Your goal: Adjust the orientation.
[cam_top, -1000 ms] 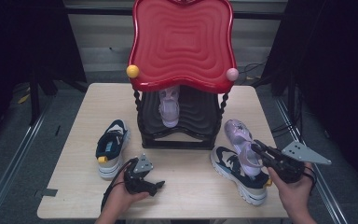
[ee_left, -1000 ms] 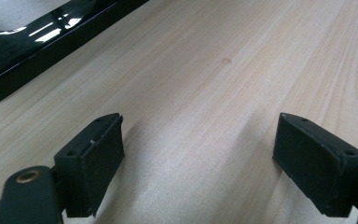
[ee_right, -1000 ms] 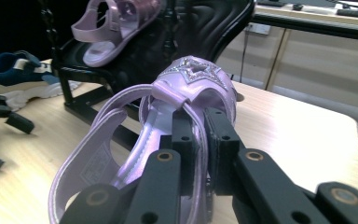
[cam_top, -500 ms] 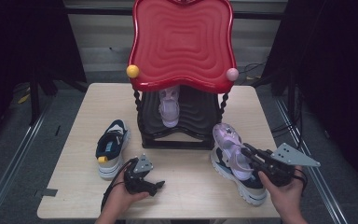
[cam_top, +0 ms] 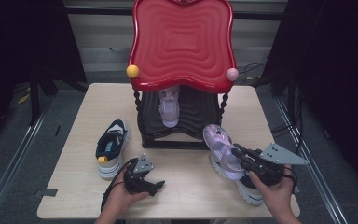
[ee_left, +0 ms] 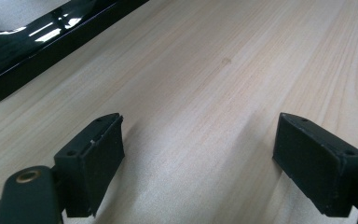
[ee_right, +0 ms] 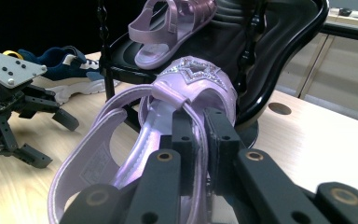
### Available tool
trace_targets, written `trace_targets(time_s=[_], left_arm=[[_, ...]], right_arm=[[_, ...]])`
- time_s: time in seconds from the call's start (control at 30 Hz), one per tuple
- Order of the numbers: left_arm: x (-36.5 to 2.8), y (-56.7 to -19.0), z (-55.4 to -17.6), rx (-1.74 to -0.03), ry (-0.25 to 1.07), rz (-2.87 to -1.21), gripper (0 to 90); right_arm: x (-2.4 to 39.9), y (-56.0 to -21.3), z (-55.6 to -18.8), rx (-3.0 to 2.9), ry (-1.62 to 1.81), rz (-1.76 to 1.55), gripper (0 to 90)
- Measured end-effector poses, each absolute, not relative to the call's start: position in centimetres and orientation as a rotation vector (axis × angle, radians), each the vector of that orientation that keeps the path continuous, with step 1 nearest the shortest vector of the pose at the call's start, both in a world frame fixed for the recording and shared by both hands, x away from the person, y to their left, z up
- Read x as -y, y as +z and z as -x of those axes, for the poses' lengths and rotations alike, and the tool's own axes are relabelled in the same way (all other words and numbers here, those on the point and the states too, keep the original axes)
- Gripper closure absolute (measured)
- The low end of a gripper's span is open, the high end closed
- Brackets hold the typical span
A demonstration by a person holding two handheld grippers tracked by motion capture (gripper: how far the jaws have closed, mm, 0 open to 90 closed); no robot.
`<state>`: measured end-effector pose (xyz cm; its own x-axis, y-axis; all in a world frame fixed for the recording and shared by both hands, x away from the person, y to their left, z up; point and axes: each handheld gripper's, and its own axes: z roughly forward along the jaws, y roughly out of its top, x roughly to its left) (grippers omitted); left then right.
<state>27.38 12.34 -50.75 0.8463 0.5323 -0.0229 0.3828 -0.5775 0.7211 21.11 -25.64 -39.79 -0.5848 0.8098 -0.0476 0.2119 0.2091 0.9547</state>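
Your right gripper (cam_top: 240, 154) is clamped on the purple sandal (cam_top: 221, 149), its jaws pinched together on a strap just behind the star-decorated toe band. The sandal hangs near the right front of the black and red shoe rack (cam_top: 182, 70), above the table (cam_top: 186, 186) and partly over the dark sneaker (cam_top: 251, 191) lying at the near right. Its mate, the second purple sandal (cam_top: 169, 107), already sits on the rack's black lower shelf, toe toward you.

Expect the sandal to feel light. It looks like soft moulded plastic, so the strap you hold will likely flex and let the sole swing and droop; from the right gripper view the heel loop (ee_right: 88, 154) sags toward the camera. The glossy surface may slip under the pads, so keep the pinch firm. If you need a steadier hold, the edge of the sole at mid-foot should be stiffer than any strap.

Your left gripper (cam_top: 142, 179) rests on the table at the near left with its jaws wide apart and nothing between them, only bare wood. The navy and white sneaker (cam_top: 111, 147) lies just to the far left of it. That one will be heavier and padded; its heel collar should give a sound grip.
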Motion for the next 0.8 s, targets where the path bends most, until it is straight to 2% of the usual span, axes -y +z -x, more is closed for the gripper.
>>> trace_targets(time_s=[0.8], left_arm=[[-12.3, -50.8, -27.4, -0.662, 0.251, -2.254, 15.5]], right_arm=[[21.7, -39.4, -23.2, -1.859, 1.413, -0.950, 82.8]])
